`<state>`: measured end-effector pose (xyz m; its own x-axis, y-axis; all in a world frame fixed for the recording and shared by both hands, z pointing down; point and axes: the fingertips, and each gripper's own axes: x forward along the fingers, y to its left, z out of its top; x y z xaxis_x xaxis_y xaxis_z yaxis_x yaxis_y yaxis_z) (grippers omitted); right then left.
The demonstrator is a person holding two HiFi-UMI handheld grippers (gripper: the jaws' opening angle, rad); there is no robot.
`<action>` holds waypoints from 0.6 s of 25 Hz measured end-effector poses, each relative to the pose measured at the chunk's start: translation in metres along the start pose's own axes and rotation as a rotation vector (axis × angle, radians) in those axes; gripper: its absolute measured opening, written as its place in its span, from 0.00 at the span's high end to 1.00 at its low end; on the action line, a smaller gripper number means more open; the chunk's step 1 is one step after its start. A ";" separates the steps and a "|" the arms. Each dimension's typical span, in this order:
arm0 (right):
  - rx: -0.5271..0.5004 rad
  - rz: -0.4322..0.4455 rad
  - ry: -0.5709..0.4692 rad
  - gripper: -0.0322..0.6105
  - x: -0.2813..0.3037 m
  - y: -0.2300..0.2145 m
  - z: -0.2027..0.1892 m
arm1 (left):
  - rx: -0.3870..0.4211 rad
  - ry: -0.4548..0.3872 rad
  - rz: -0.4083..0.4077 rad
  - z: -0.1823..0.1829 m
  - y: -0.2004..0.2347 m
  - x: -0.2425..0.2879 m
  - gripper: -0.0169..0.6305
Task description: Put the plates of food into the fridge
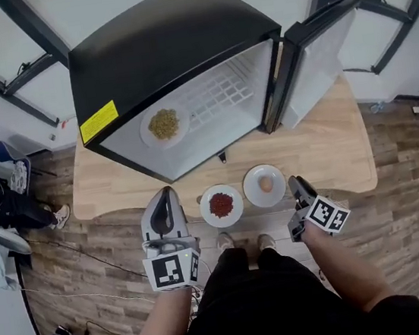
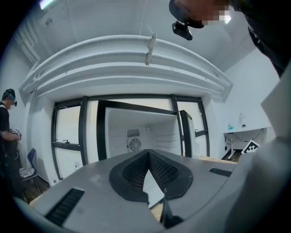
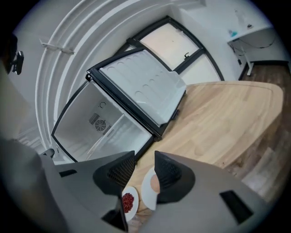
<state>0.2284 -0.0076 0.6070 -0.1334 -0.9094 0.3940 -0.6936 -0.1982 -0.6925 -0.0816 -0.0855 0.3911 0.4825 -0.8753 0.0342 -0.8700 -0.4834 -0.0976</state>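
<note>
Left gripper (image 2: pixel 148 154): fingers tip to tip, empty.
Right gripper (image 3: pixel 144 160): fingers apart, empty.
Table (image 1: pixel 331 158): red-food plate (image 1: pixel 221 205), pale-food plate (image 1: pixel 264 185), near edge.
Fridge (image 1: pixel 170 45): open, green-food plate (image 1: pixel 164 124) inside.

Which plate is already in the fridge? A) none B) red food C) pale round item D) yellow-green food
D: the plate of yellow-green food sits inside the open fridge, while the red-food plate and the pale-item plate are on the table.

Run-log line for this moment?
fridge: open | inside: green-food plate | table: red-food plate, beige-food plate | left gripper: shut, empty | right gripper: open, empty
</note>
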 end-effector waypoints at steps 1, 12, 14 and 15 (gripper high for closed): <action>0.023 -0.003 0.006 0.71 -0.003 -0.007 -0.010 | 0.009 0.002 -0.004 0.000 -0.005 -0.002 0.97; 0.308 -0.055 0.056 0.67 0.006 -0.066 -0.102 | 0.077 0.078 0.017 -0.019 -0.017 -0.036 0.97; 0.318 -0.052 0.074 0.66 0.015 -0.068 -0.110 | 0.090 0.088 0.034 -0.021 -0.015 -0.042 0.97; 0.326 -0.051 0.083 0.66 0.019 -0.069 -0.115 | 0.095 0.096 0.042 -0.022 -0.014 -0.045 0.97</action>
<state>0.1927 0.0303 0.7319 -0.1713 -0.8651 0.4715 -0.4401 -0.3610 -0.8222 -0.0934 -0.0394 0.4130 0.4300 -0.8945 0.1224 -0.8734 -0.4465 -0.1944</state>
